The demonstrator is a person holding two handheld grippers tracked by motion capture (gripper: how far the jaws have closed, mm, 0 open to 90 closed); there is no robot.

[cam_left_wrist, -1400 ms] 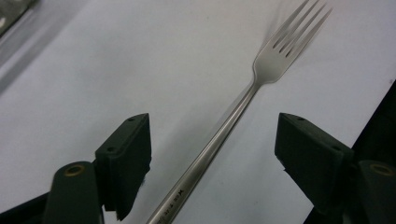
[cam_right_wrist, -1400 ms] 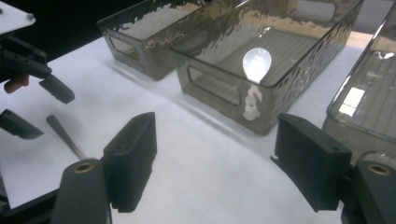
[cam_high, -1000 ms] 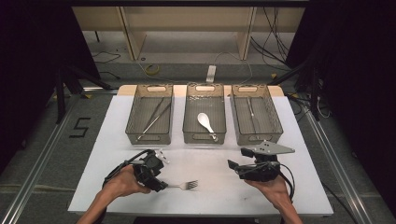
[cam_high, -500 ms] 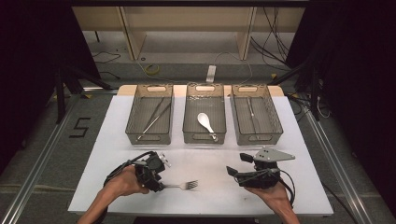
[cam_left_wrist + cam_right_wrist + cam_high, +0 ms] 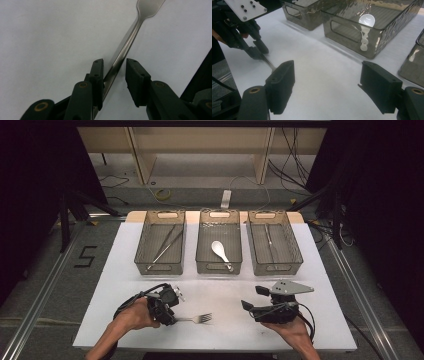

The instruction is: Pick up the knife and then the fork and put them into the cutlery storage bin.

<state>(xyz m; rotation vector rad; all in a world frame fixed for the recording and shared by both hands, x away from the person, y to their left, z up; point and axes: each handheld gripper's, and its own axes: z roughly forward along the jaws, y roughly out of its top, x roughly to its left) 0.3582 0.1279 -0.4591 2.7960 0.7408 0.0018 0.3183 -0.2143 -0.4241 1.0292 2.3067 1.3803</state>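
Mid-pickup: my left gripper has just been closing round the fork handle w/ a gap left, right gripper released; nxt squeeze & lift.

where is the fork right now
In the high view the fork lies on the white table, near its front edge, left of centre, handle between the left claw's jaws.

The high view looks forward and down over the white table, trays toward 12 o'clock. The left gripper view sits close above the tabletop, facing along the fork. The right gripper view looks low toward 10 o'clock, sharing that fork and the spoon tray.
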